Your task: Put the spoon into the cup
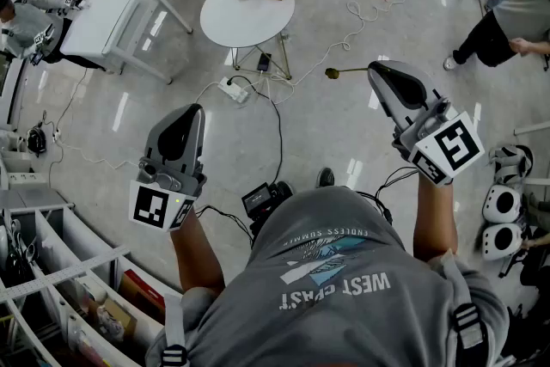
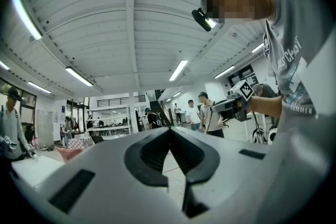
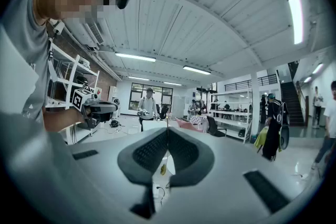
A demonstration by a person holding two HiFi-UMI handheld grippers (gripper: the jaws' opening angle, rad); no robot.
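While right gripper clamps it, spoon points left.

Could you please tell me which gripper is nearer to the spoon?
Right. The right gripper holds the spoon by its handle. The left gripper is shut and empty, well apart to the spoon's left in the head view.

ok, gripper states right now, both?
Left gripper: closed, nothing in it.
Right gripper: closed on the spoon.
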